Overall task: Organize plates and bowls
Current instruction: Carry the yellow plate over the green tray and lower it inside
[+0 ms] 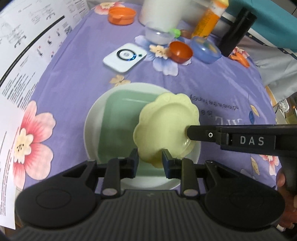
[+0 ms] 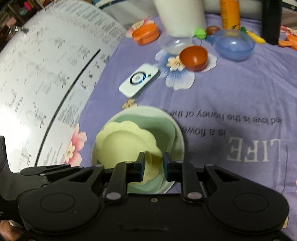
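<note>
Here, both grippers meet at one stack of dishes on a purple flowered cloth [image 1: 213, 89] over the desk. Bottom of the stack: a white round plate [image 1: 89, 129]. On it sits a pale green square dish [image 1: 118, 118]. Above that, tilted, a cream scalloped plate [image 1: 167, 122].

Left gripper [image 1: 150, 159]: jaws narrowed with the near rim of the cream scalloped plate between them; whether the pads actually press on the rim I cannot tell, since a gap shows on the left side in the left wrist view.

Right gripper [image 2: 153, 163]: jaws also narrowed around the plate's rim [image 2: 130, 144]; same doubt about pad contact. From the left wrist view its black finger, lettered DAS, reaches in from the right and lies over the plate's right edge.

Farther back on the cloth: a white flat device with a dark ring [image 1: 124, 57], a small red-orange bowl [image 1: 180, 52], a blue translucent bowl [image 2: 234, 44], an orange lidded tub [image 1: 121, 15], a white cylinder [image 1: 161, 13], an orange bottle [image 1: 207, 20].

A large printed sheet [image 2: 46, 74] lies along the left of the cloth.
</note>
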### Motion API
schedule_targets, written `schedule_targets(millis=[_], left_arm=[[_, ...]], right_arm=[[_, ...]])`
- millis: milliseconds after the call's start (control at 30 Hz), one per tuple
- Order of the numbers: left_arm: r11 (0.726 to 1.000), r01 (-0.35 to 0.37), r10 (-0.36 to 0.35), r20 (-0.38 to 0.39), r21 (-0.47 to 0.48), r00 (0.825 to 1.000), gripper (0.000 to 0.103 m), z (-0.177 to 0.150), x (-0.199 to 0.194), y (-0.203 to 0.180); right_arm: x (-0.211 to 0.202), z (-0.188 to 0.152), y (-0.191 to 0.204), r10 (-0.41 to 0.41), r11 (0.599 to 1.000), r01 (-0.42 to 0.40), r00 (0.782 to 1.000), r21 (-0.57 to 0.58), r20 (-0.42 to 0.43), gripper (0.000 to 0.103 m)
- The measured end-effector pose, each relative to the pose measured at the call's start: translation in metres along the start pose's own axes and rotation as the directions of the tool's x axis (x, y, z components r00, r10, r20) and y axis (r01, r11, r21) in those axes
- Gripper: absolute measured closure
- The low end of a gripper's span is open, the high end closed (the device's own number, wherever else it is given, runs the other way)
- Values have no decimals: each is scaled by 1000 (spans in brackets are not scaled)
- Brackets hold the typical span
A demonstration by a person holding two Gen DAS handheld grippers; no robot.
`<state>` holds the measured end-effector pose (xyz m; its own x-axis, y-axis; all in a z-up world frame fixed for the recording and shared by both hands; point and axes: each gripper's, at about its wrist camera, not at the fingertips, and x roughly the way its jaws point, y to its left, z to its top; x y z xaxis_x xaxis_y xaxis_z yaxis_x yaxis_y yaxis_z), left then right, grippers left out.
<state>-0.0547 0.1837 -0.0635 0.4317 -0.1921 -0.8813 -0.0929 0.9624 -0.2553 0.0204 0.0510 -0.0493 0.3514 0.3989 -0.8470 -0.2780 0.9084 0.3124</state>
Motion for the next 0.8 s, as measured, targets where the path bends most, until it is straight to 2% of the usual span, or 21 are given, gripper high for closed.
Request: schedule_targets(millis=[267,433,533,567,600,667,700,733,767,800], left_arm=[[1000,0,-1,-11,-26,1000,76,2,13,15],[1000,6,-6,-9,-26,1000,71,4,19,19],[1000,-2,2,-2,-19,1000,61,4,21,20],[1000,-5,5,3,-17,1000,54,4,21,20],[1000,-9,9,8,-17,1000,44,4,20,20],[1000,-14,14,26,-15,1000,36,5,18,22],[1000,-11,12,36,-13,999,32,5,16,22],[1000,-10,10,48,-11,999,29,6,14,23],[1000,-10,11,60,-11,998,22,6,11,23],[1000,-14,14,75,-9,997,15,6,8,23]], right_arm=[[22,2,11,-29,999,29,999,-19,-37,83],[36,4,12,-43,999,41,997,-29,-58,82],[41,5,12,-47,998,44,997,-37,-61,80],[42,5,13,-50,998,48,997,-41,-57,80],[42,6,13,-59,997,57,997,-50,-50,77],[39,6,14,-68,996,65,997,-67,-32,72],[37,6,14,-63,996,61,998,-71,-25,61],[35,7,13,-59,996,58,998,-74,-16,46],[32,7,14,-60,995,59,998,-79,-5,39],[29,6,14,-62,994,63,998,-89,12,27]])
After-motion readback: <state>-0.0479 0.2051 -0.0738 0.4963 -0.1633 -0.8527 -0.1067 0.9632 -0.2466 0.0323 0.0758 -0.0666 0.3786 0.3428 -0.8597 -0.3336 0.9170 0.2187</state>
